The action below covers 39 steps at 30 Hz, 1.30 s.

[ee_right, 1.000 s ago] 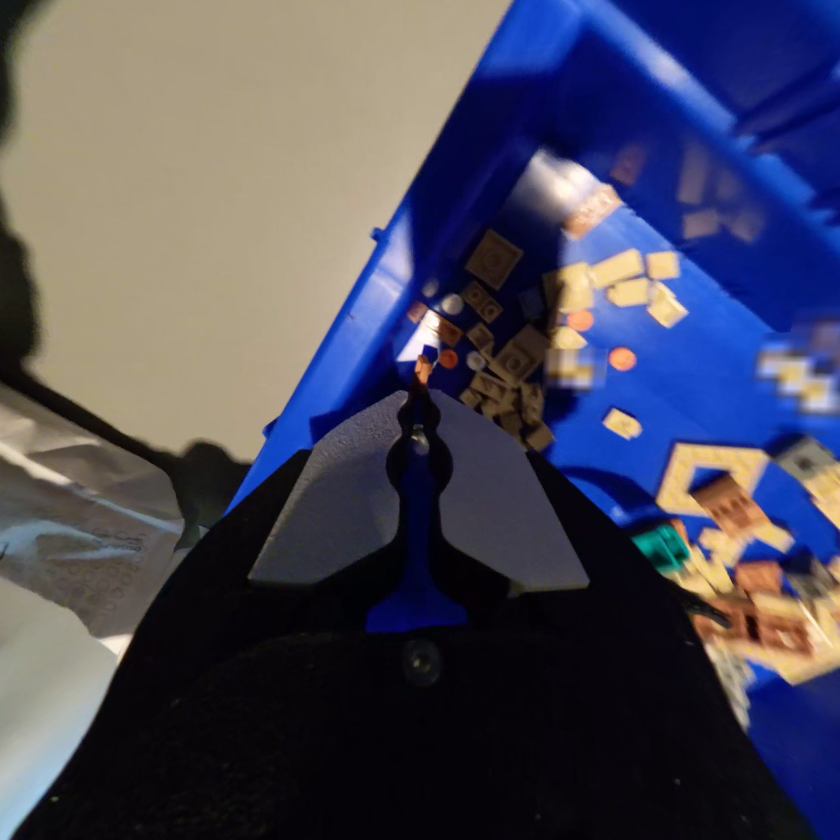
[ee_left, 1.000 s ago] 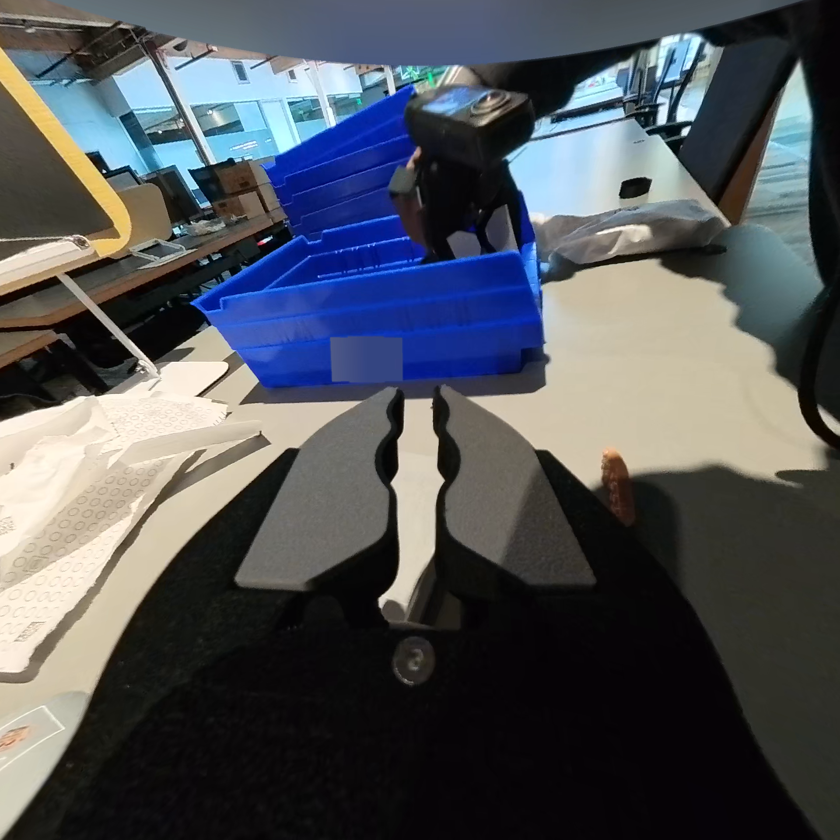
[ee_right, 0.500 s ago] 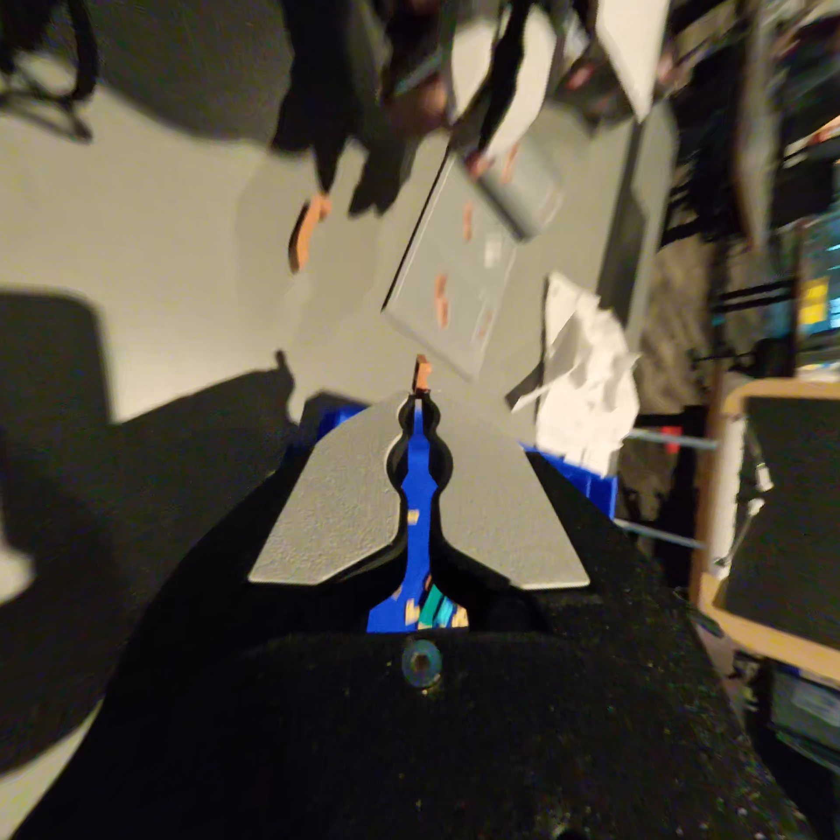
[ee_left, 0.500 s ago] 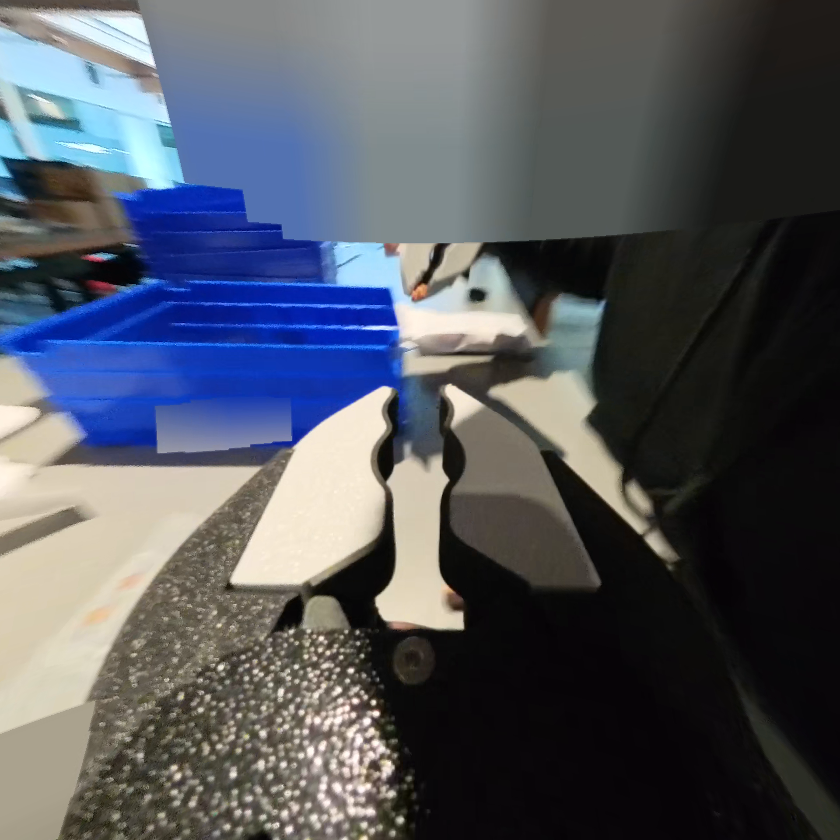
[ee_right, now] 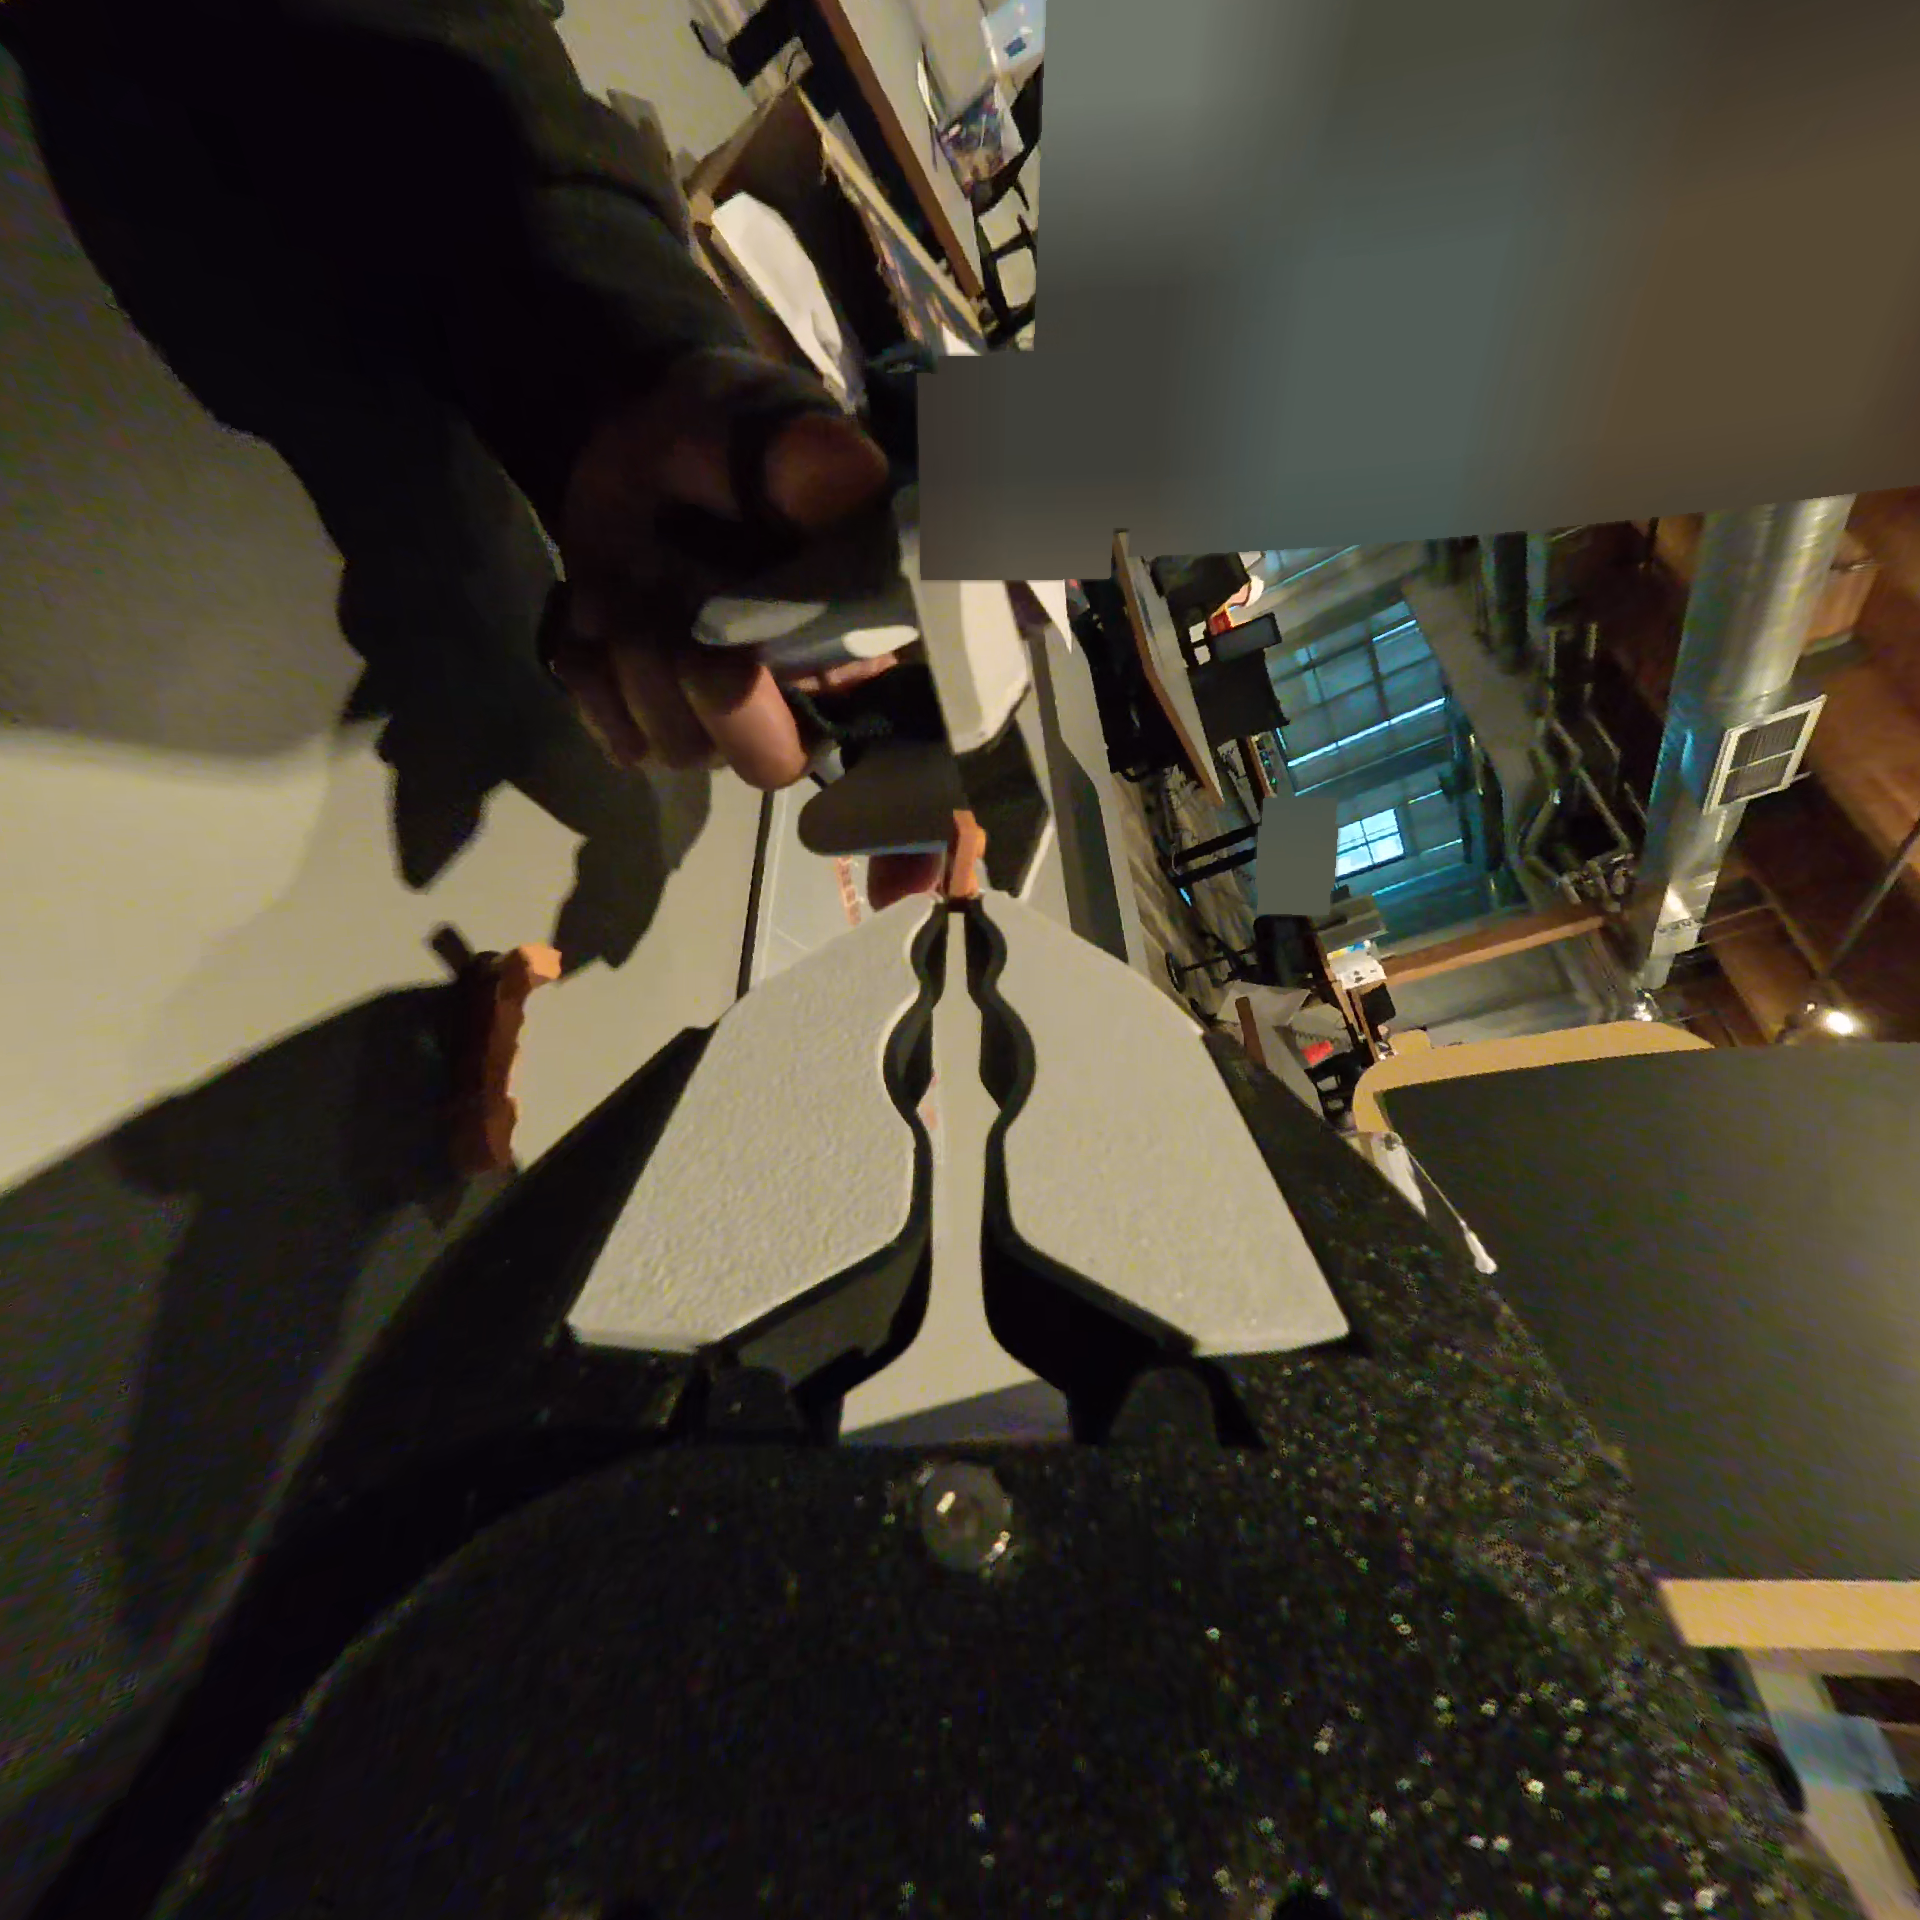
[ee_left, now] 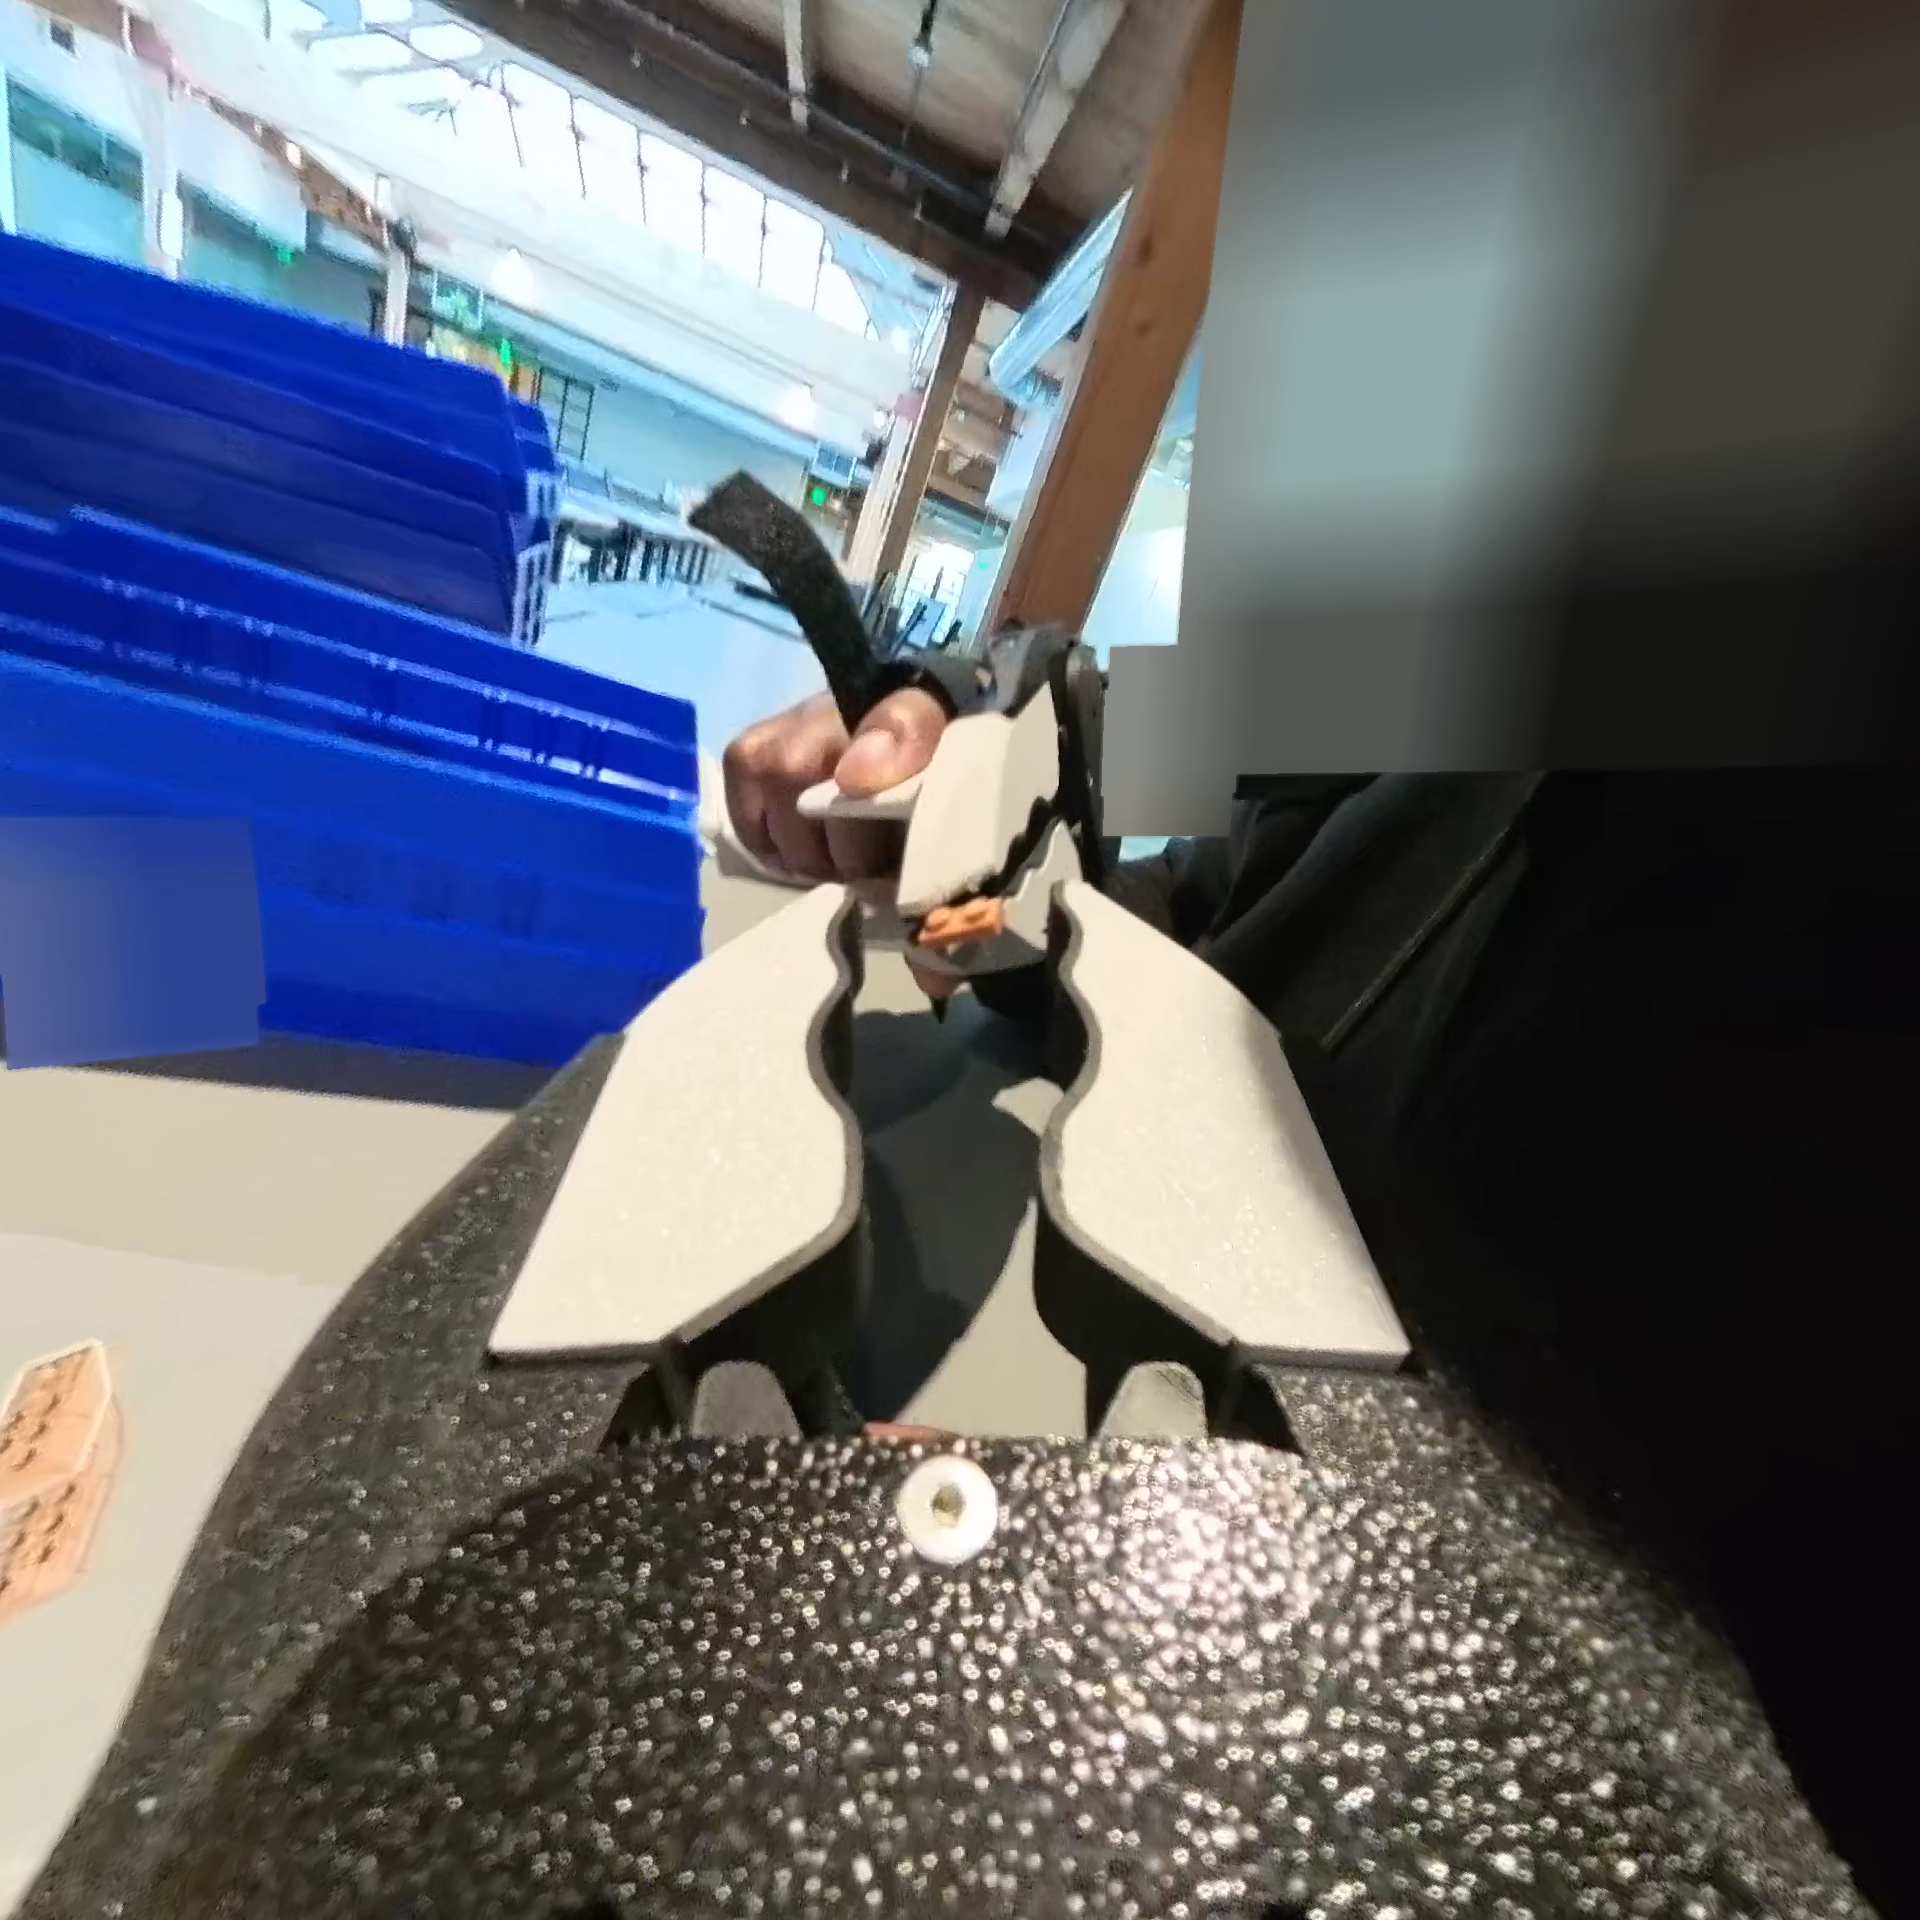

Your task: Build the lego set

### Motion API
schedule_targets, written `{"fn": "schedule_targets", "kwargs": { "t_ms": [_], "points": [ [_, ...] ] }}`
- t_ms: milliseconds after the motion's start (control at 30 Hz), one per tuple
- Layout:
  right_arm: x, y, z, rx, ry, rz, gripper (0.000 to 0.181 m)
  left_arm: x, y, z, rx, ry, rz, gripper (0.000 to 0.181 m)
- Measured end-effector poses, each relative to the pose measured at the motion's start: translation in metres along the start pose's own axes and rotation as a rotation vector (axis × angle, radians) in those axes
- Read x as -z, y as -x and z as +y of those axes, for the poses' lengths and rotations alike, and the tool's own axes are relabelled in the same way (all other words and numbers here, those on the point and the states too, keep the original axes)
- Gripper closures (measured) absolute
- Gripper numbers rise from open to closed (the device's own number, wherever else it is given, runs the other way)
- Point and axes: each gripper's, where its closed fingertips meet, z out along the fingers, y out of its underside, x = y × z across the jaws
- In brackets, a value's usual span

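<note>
My right gripper [ee_right: 958, 912] is shut on a small orange Lego piece [ee_right: 966, 862] that sticks out past its tips. In the left wrist view the same piece [ee_left: 966, 920] shows in the right gripper's fingers [ee_left: 966, 821], level with the gap between my left gripper's tips. My left gripper [ee_left: 954, 912] is open and empty, raised above the grey table [ee_left: 208, 1195] and facing the right gripper. Its near finger [ee_right: 883, 821] is just left of the piece in the right wrist view. An orange-brown Lego assembly [ee_right: 488, 1049] lies on the table.
Stacked blue bins [ee_left: 416, 779] stand at the left in the left wrist view. A printed sheet with orange pictures [ee_left: 52, 1455] lies at the lower left. The person's dark sleeve [ee_right: 416, 260] and hand [ee_right: 707, 644] are close ahead. The grippers are tip to tip, or close to it.
My right gripper has lifted out of the blue bin with the orange piece and swung over to face the left gripper. My left gripper has turned right, risen and opened wider.
</note>
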Motion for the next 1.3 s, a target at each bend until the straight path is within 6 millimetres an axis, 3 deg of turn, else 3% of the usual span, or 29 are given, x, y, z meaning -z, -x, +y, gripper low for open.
{"fn": "schedule_targets", "kwargs": {
  "t_ms": [233, 567, 1300],
  "points": [
    [-0.003, 0.003, 0.007, -0.024, -0.017, -0.005, 0.179, -0.006, 0.006, 0.021, -0.003, 0.109, -0.031, 0.149],
    [-0.005, 0.012, 0.013, 0.041, -0.005, -0.007, 0.179, -0.007, 0.01, 0.023, 0.158, 0.095, -0.007, 0.158],
    [-0.008, 0.014, 0.018, 0.007, 0.001, 0.052, 0.173, -0.007, 0.018, 0.035, 0.104, 0.157, -0.05, 0.166]
  ]
}}
